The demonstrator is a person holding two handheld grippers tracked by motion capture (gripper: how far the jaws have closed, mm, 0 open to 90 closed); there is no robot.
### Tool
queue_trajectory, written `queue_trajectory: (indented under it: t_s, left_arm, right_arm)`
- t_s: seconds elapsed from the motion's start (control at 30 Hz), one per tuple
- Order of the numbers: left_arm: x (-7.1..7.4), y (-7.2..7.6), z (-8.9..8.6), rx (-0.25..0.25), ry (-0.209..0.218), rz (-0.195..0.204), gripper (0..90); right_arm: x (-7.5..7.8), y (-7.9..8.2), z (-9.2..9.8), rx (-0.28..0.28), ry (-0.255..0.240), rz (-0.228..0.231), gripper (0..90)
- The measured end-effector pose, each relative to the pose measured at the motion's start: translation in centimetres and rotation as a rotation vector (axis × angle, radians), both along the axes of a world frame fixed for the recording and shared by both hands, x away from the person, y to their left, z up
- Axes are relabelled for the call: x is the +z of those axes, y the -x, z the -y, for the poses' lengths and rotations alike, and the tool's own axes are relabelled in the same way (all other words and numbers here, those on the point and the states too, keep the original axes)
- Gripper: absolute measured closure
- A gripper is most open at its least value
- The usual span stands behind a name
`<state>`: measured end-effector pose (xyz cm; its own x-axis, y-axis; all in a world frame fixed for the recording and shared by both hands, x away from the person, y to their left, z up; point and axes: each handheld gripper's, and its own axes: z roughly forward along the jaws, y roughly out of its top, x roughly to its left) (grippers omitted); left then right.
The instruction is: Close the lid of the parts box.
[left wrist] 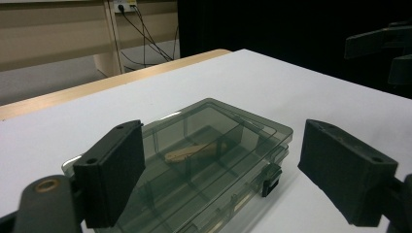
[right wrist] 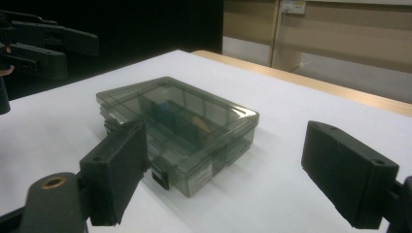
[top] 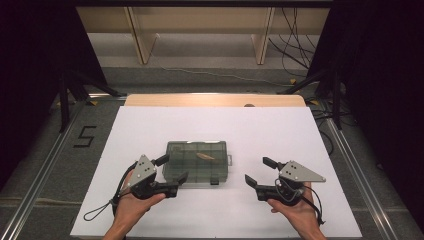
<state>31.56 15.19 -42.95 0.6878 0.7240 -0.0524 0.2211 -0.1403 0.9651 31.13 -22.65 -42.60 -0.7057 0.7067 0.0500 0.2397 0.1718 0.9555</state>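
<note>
A smoky see-through compartment box (top: 196, 162) lies shut on the white sheet, with a small tan piece (top: 205, 156) inside. My left gripper (top: 173, 168) is open at the box's left front corner, one jaw on each side of that corner. In the left gripper view its jaws stand wide apart around the box (left wrist: 233, 121) and the tan piece (left wrist: 192, 151). My right gripper (top: 258, 170) is open to the right of the box, a short gap away and holding nothing. In the right gripper view the box (right wrist: 180, 111) lies ahead, its black latch (right wrist: 160, 178) facing me.
The white sheet (top: 150, 130) covers a wooden table whose far edge (top: 215, 100) shows. A "5" mark (top: 84, 136) is on the floor at left. Black stands and cables (top: 295, 45) lie beyond the table. The other gripper (right wrist: 43, 46) shows far left in the right gripper view.
</note>
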Motion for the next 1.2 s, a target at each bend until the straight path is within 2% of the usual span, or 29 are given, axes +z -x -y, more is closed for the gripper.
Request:
queue_trajectory:
  t_s: [0.07,0.2,0.27,0.3,0.33,0.5,0.57,0.63,0.73,0.77,1.0,1.2]
  left_arm:
    - [0.0,0.4,-0.1,0.000,0.001,-0.003,16.0]
    - [0.0,0.8,-0.2,0.003,0.000,0.008,16.0]
    - [0.0,0.8,-0.1,0.000,0.002,0.005,16.0]
    - [0.0,0.8,-0.1,-0.004,0.000,0.006,16.0]
    - [-0.1,0.8,-0.1,-0.003,0.002,0.002,16.0]
    - [0.0,0.8,-0.1,-0.002,0.011,0.002,16.0]
    - [0.0,0.8,0.0,-0.005,0.013,-0.001,16.0]
    - [0.0,0.7,-0.1,-0.017,0.012,0.018,16.0]
    - [0.0,0.8,-0.1,-0.009,0.010,0.010,16.0]
    - [0.0,0.8,-0.1,-0.009,0.011,0.012,16.0]
    - [0.1,0.8,-0.2,-0.004,0.026,0.028,16.0]
    - [0.1,0.8,-0.1,-0.006,0.024,0.025,16.0]
  right_arm:
    - [0.1,0.2,0.1,-0.005,0.012,-0.009,17.6]
    - [0.0,0.4,0.2,-0.005,0.006,-0.003,16.9]
    - [0.1,0.6,0.2,-0.005,0.011,-0.009,16.8]
    - [0.1,0.7,0.2,0.001,-0.004,-0.003,16.7]
    - [0.1,0.7,0.3,-0.010,0.007,0.002,16.6]
    - [0.0,1.0,0.4,-0.010,-0.023,0.007,16.6]
    - [0.0,1.1,0.6,-0.010,0.001,0.004,16.5]
    - [0.0,1.2,0.6,-0.010,-0.001,0.005,16.3]
    - [0.1,1.3,0.6,-0.014,-0.006,0.006,16.1]
    - [0.1,1.2,0.6,-0.013,-0.001,0.022,16.1]
    - [0.1,1.2,0.6,-0.025,-0.016,0.021,16.0]
    - [0.1,1.2,0.8,-0.021,-0.010,0.011,16.0]
